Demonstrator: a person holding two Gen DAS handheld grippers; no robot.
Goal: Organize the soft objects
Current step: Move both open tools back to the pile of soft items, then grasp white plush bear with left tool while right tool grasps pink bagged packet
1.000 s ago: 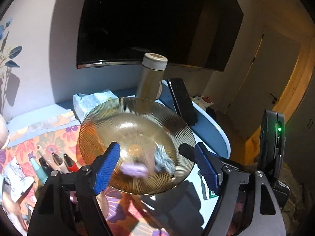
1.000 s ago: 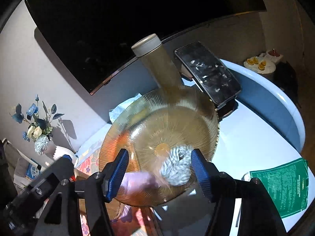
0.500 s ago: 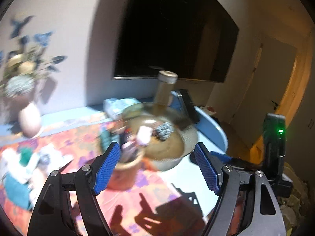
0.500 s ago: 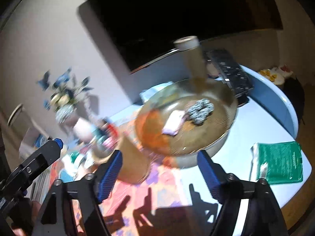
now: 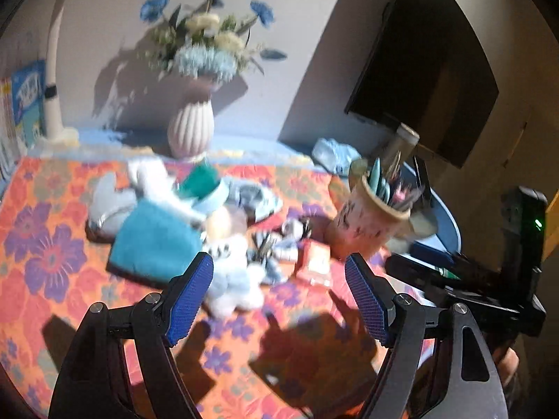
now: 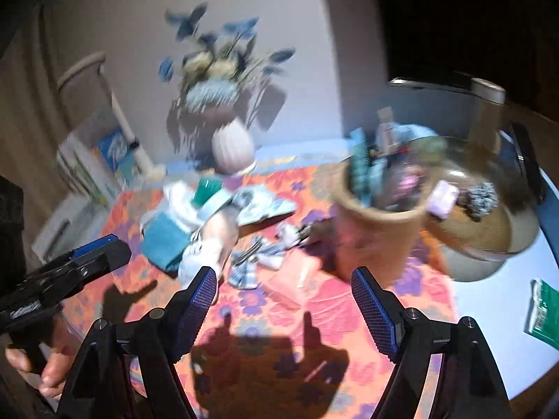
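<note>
A blurred heap of soft things lies on the floral cloth: a teal cloth (image 5: 153, 244), a white plush (image 5: 234, 279) and a checked fabric bow (image 5: 269, 255). My left gripper (image 5: 279, 272) hangs open just in front of the plush, nothing between its fingers. The same teal cloth (image 6: 164, 241) and bow (image 6: 244, 272) show in the right wrist view. There my right gripper (image 6: 284, 279) is empty, its jaws closing a little. A glass bowl (image 6: 517, 241) at the right holds a pink soft piece (image 6: 443, 199) and a grey scrunchie (image 6: 484, 199).
A pen cup (image 6: 374, 234) stands between the heap and the bowl. A ribbed vase of flowers (image 5: 190, 132) stands at the back, a dark screen (image 5: 429, 70) to its right. A flask (image 6: 487, 111), a dark tablet (image 6: 527, 160) and a green packet (image 6: 545, 310) lie right.
Both views have swung left, away from the bowl and onto the heap of soft things. The bowl, close between the fingers before, now sits far right in the right wrist view.
</note>
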